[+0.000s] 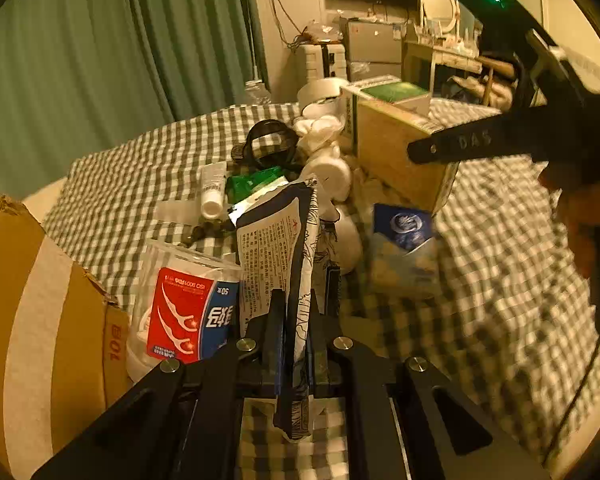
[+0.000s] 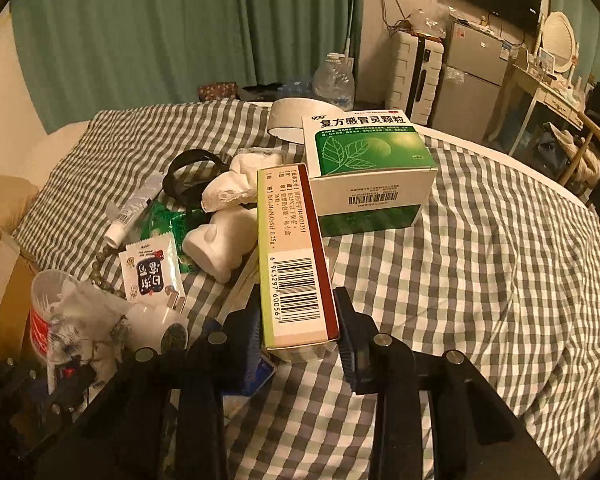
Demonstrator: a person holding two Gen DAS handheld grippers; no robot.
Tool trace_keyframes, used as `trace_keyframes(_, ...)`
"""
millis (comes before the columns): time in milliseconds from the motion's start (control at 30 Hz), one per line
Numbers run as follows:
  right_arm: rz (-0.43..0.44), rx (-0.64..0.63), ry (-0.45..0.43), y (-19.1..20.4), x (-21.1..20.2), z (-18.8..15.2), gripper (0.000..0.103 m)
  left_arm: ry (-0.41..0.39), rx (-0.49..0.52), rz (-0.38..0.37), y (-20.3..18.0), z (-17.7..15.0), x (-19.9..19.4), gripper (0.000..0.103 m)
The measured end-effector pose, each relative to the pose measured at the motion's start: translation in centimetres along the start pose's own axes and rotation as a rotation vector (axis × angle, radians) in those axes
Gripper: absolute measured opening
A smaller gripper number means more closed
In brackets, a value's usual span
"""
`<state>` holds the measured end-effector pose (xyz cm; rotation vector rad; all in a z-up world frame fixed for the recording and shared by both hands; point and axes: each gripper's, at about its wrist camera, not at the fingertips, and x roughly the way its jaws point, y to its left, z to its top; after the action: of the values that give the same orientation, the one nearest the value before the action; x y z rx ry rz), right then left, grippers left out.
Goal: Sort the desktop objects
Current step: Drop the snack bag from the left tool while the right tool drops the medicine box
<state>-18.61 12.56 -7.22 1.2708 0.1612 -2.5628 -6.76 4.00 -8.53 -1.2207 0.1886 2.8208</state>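
My left gripper point(image 1: 299, 312) is shut on a flat white and dark-blue printed packet point(image 1: 278, 248), held upright above the checked cloth. My right gripper point(image 2: 298, 320) is shut on a long medicine box point(image 2: 294, 256) with a barcode and a dark red side. Its far end reaches towards a larger green and white medicine box point(image 2: 366, 164). In the left wrist view the right gripper point(image 1: 476, 140) shows from the side, holding the box point(image 1: 396, 148) in the air at the upper right.
A clutter pile lies on the checked cloth point(image 2: 480, 280): a floss-pick jar point(image 1: 180, 312), white tube point(image 1: 212, 188), green sachet point(image 1: 256, 184), black strap point(image 2: 190, 178), white wads point(image 2: 224, 240), tape roll point(image 2: 290, 124), blue pouch point(image 1: 404, 228). A cardboard box point(image 1: 32, 320) stands at the left.
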Motion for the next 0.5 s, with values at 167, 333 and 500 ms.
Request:
trace_keyframes(167, 0.054, 0.031, -0.035, -0.1, -2.0, -0.4, 0.029, -0.084, -0.049, 0.012, 0.9, 0.5, -2.2, 0.007)
trace_keyframes(333, 0.072, 0.050, -0.039, 0.5, -3.6, -0.9, 0.029, -0.106, -0.085, 0.004, 1.5, 0.6, -3.6, 0.007)
trace_keyframes(500, 0.100, 0.067, -0.051, 1.3, -5.4, -1.7, 0.029, -0.111, -0.120, 0.015, 2.5, 0.5, -4.2, 0.007)
